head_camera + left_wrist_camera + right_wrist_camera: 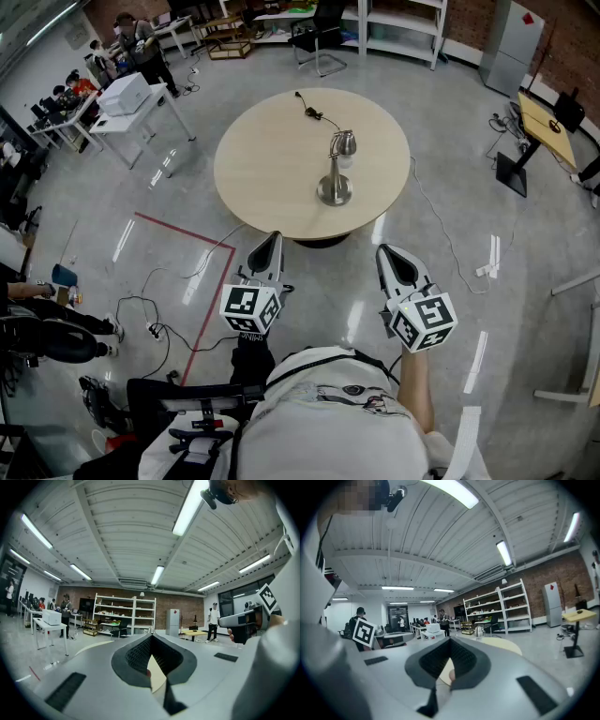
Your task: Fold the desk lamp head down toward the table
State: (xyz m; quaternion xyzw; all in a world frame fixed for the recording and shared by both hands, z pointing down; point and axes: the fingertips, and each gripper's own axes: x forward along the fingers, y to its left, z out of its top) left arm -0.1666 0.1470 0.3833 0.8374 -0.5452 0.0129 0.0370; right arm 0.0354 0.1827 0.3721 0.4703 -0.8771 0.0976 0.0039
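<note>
Holds the left gripper [270,242] and the right gripper [389,255] low at bottom centre of the head view, close to the body, each pinched fully together with nothing between the jaws, both well apart from the round table [262,178]. Finds the desk lamp [336,173] standing just right of the tabletop's middle, above the grippers in the frame, with its lamp head [344,143] up on the stem above the round metal base [335,192], so apparently not yet folded down. Notes a thin cord [317,112] trailing from the lamp toward the table's far edge. Likely risks from here: pressing on the head with one gripper and no brace on the base, tipping the whole lamp or skating it across the smooth beige top; slipping off the shiny rounded head with closed jaws; catching the cord and dragging the lamp. Probably calls for opening one gripper and steadying the base before bending. Beyond the table, shows a glossy grey floor [450,309] with glare streaks, a red tape line [183,232] at left, loose cables lower left, white shelving [403,23] and a brick wall along the top, a white table [136,117] with a printer [124,92] and several people at upper left, a yellow desk [547,129] at upper right, and tube lights [190,508] overhead.
</note>
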